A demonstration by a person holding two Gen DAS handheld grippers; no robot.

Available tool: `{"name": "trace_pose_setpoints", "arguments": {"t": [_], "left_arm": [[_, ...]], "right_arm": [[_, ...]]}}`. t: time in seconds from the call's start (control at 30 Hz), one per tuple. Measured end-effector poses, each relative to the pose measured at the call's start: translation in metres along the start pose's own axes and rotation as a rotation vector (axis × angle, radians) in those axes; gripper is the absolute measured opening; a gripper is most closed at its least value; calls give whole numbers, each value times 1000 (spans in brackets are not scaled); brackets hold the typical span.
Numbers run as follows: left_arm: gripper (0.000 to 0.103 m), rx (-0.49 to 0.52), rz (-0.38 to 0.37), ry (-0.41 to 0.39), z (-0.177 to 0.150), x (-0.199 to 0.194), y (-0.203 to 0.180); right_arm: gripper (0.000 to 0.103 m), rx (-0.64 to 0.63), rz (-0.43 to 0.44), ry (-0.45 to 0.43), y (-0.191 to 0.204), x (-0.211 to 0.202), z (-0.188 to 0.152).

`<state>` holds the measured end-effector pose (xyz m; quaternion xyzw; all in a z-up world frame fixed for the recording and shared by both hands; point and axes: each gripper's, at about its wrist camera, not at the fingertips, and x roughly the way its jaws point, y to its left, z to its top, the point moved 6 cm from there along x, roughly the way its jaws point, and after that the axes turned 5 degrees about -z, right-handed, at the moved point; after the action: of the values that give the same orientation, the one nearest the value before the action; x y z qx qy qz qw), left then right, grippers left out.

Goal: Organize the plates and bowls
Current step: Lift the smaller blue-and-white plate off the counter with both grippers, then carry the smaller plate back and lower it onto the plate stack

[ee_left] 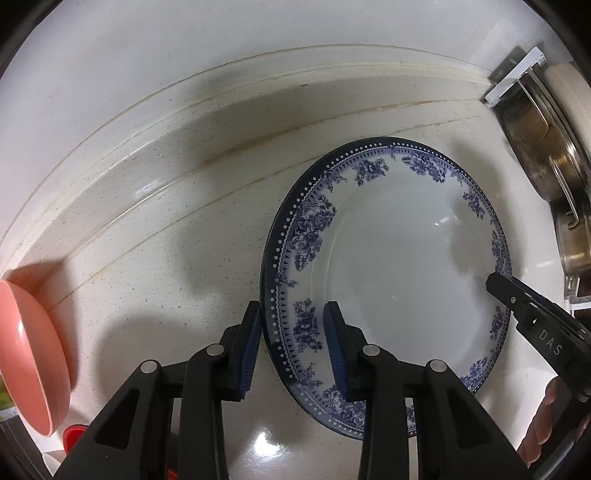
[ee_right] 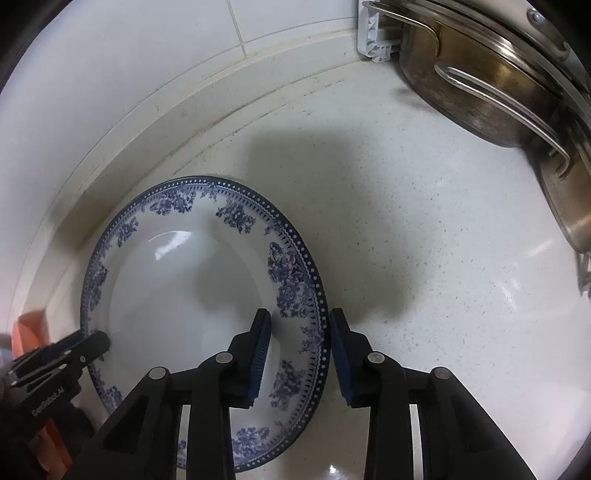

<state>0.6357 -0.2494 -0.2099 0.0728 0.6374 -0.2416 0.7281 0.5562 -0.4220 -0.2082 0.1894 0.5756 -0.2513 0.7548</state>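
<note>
A blue-and-white floral plate [ee_left: 388, 280] lies flat on the speckled white counter [ee_left: 166, 266], close to the raised ledge at the foot of the tiled wall [ee_right: 129, 55]; both tools stand over it, pointing steeply down, one at each side. The left gripper [ee_left: 293, 347] straddles the plate's left rim, one blue pad outside the dotted border above the counter and the other inside, over the flower band; a clear gap shows between each pad and the china, so its jaws stand apart and it grips nothing. The right gripper [ee_right: 299, 356] does the same on the opposite rim, its inner pad over the plate's well and its outer pad over bare counter just beyond the edge; there too the rim sits between the pads with daylight on either side, unclenched, nothing held. In the left wrist view the right gripper's black tip reaches in over the far rim, with a person's fingers [ee_left: 539, 424] behind it; in the right wrist view the left gripper's tip shows at the plate's near-left edge. A pink bowl [ee_left: 29, 354] stands tilted at the left edge of the counter, well apart from the plate; a stainless steel pot [ee_right: 491, 85] with a long handle sits on a white rack [ee_right: 376, 33] to the right, also well clear.
</note>
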Motion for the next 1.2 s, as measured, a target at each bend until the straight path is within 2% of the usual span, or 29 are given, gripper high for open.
{"name": "trace_pose_setpoints", "arguments": {"t": [0.2,0.53,0.77,1.2], "left_arm": [[32,-25,-9,-19,-4,-5,2],[32,-10,-3,-107,-17,-37,5],[32,0,-15,-139,-36,-50,-2],[32,-5,-30,-266,-95,-115,-1]], "right_arm": [[33,-20,-16,-16,5,-4,-5],[33,-27,-19,-73,13,-31,-20],[33,-38,-35,-118,7,-50,-34],[33,-54,-34,-242,-3,-116,-78]]}}
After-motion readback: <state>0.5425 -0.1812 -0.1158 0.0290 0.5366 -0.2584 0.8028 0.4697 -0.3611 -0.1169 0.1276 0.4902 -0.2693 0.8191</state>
